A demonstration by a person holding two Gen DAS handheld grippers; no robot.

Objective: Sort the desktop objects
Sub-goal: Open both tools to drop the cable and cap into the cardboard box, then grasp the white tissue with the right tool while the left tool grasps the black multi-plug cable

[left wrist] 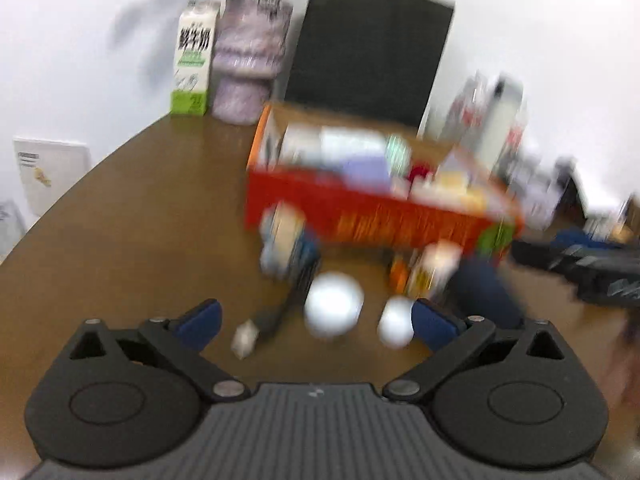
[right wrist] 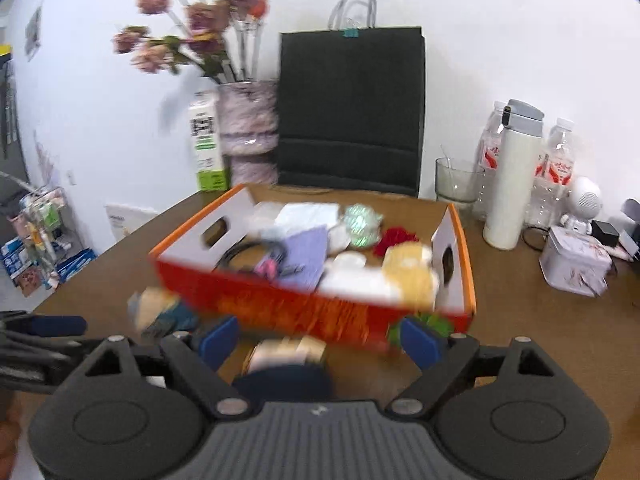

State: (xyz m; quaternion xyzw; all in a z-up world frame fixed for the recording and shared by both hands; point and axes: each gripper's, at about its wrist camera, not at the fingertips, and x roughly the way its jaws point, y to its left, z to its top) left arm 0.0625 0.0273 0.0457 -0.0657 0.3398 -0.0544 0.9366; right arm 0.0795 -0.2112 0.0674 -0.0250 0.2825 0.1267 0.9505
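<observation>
An orange cardboard box (left wrist: 360, 216) (right wrist: 304, 304) holding several small items stands on the brown table (left wrist: 132, 200). In front of it lie loose objects, all blurred: a white round object (left wrist: 334, 310), a smaller white one (left wrist: 394, 322), a black cable (left wrist: 280, 312), a small white piece (left wrist: 245, 338) and a pale and blue packet (left wrist: 286, 242). My left gripper (left wrist: 316, 320) is open above the white objects. My right gripper (right wrist: 320, 342) is open, with a dark blue object (right wrist: 284, 382) and a pale packet (right wrist: 286, 354) between its fingers, not gripped.
A black paper bag (right wrist: 350, 108), a vase of flowers (right wrist: 248, 132) and a milk carton (right wrist: 208, 144) stand at the back. At right stand a glass (right wrist: 458, 180), a white flask (right wrist: 510, 184), water bottles (right wrist: 558, 168), a tin (right wrist: 574, 262) and a small white robot figure (right wrist: 582, 204).
</observation>
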